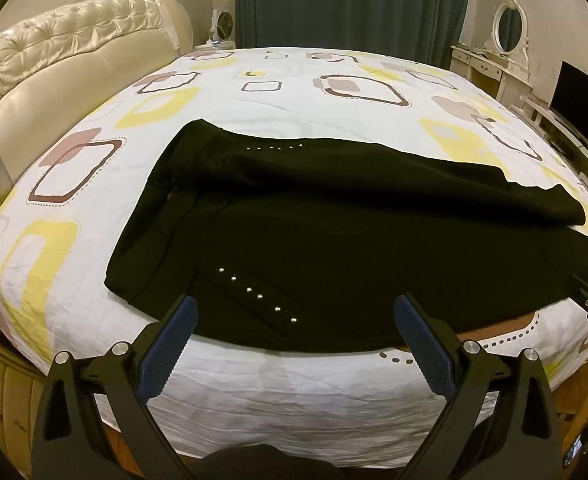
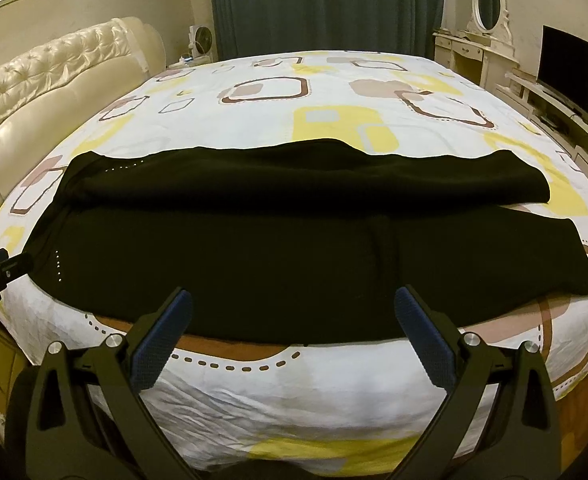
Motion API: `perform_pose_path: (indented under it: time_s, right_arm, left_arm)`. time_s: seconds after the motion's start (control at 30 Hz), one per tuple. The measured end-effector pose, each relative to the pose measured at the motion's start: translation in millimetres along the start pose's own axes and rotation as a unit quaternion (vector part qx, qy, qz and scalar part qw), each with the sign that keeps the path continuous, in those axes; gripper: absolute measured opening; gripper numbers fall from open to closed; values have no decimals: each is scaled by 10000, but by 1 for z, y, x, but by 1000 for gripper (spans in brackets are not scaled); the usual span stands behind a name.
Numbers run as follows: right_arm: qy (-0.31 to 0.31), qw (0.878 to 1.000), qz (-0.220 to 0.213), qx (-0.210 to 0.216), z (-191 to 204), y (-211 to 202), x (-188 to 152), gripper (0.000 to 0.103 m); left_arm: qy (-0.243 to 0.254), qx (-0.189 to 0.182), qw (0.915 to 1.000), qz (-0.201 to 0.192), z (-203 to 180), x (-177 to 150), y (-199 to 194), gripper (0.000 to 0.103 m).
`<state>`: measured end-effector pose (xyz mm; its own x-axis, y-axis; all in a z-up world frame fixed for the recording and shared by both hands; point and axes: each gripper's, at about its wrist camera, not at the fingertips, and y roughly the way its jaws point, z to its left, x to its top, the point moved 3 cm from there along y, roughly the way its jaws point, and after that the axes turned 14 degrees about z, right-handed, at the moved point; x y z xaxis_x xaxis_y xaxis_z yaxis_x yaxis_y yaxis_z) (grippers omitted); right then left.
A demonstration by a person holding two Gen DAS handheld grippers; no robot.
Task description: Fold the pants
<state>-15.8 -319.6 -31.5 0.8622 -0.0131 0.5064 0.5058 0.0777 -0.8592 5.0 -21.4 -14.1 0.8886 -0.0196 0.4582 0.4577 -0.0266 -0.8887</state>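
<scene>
Hovering wide-jawed, both grippers (image 1: pixel 294 308) (image 2: pixel 294 300) face pants (image 1: pixel 333 240).

The black pants (image 1: pixel 333 248) lie spread flat across the near edge of the bed, waistband to the left, both legs side by side, a row of silver studs (image 1: pixel 256 294) on each hip.

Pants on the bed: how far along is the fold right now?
Done: the black pants lie spread sideways across the patterned bedsheet, waist end toward the headboard, both legs side by side. In hand: nothing; the left claw and right claw are both open, short of the near edge. Left: bringing one leg over the other, then folding lengthwise.
</scene>
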Motion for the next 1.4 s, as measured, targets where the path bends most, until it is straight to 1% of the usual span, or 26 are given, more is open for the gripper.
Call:
perform_pose_path:
  time_s: [0.5, 1.4]
  right_arm:
    - [-97, 10000, -12, -9, 8, -1, -1, 101]
    - [-111, 9999, -3, 3, 9, 1, -1, 101]
  left_arm:
    - [-47, 10, 10000, -32, 0, 0, -4, 98]
    - [-48, 38, 10000, -48, 0, -1, -4, 98]
